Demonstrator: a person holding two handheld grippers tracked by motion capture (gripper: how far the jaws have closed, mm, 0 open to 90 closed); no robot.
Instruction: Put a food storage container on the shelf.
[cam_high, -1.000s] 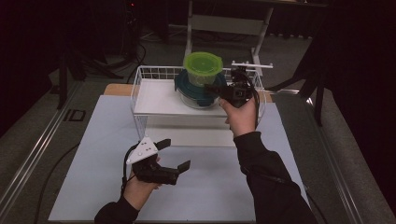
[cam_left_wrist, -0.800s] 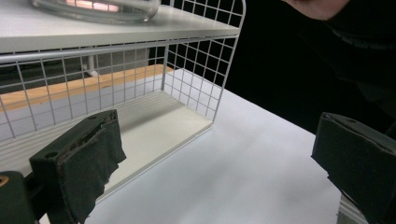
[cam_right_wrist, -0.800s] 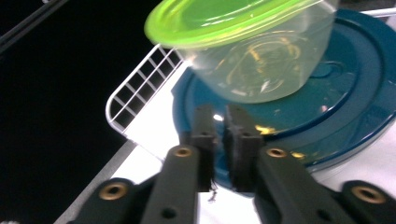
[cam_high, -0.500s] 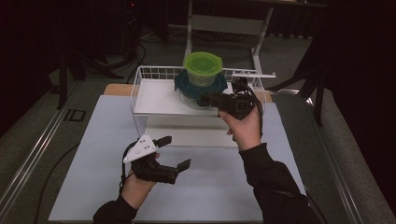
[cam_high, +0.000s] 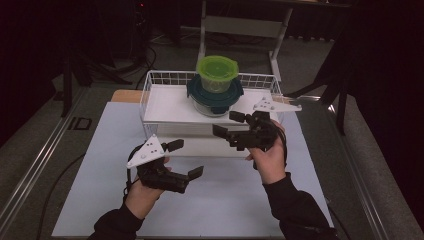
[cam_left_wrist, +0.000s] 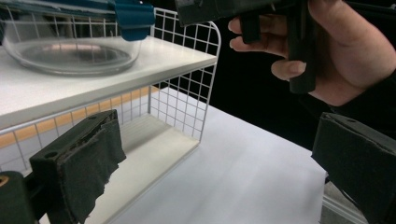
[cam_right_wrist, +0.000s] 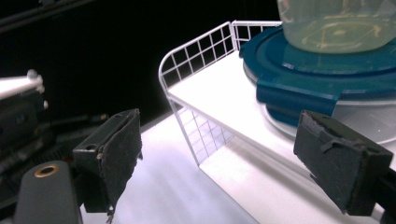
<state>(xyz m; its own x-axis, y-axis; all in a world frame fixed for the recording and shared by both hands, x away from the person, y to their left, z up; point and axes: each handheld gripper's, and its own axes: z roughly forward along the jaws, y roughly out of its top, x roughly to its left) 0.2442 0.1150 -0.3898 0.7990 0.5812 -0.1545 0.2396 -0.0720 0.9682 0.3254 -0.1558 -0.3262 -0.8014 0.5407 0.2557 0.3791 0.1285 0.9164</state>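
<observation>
In front of the wire rack (cam_high: 150, 95), toward its left end: the left gripper (cam_high: 187, 159), held above the white table (cam_high: 100, 150), jaws wide apart, nothing between them. On the top shelf of the rack, near its middle: a glass bowl with a blue lid (cam_high: 215, 97), and upright on that lid, a green box (cam_high: 217, 72). Just in front of the rack, a little below and right of the bowl: the right gripper (cam_high: 226, 124), jaws just opened to wide, nothing between them, pads clear of the blue lid. Probably the step of letting go after the stacking on the rack, with the placing apparently finished. For the next move: pull the right gripper back from the rack, level and slowly, keeping away from the front clip of the lid, to avoid a push against the loosely resting green box. Then, perhaps, bring both grippers to rest in front of the rack.
</observation>
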